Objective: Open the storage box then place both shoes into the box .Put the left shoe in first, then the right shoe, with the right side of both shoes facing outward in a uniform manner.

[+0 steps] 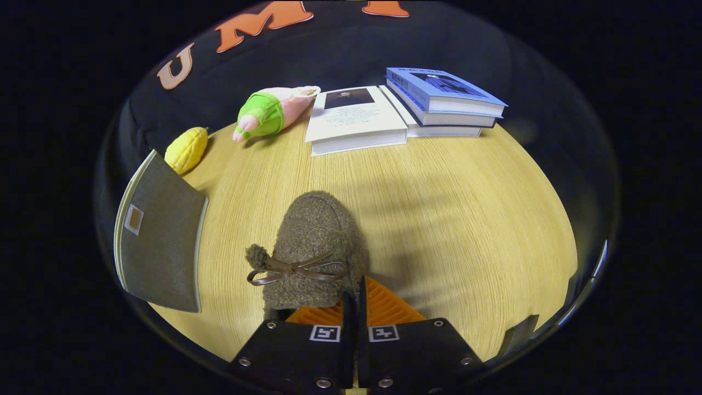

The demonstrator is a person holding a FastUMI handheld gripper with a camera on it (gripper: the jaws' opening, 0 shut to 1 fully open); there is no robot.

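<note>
Pale wood-grain table (466, 219), black cloth wall (340, 49) behind, soft shadows

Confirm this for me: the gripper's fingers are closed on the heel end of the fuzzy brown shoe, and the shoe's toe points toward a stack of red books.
One detail is wrong: the books are blue and white, not red, as the gripper view shows. The rest stands: the gripper is closed on the heel end of the fuzzy brown shoe, whose toe points toward them.

Print on books (439, 96) too small; nothing else readable.
</note>
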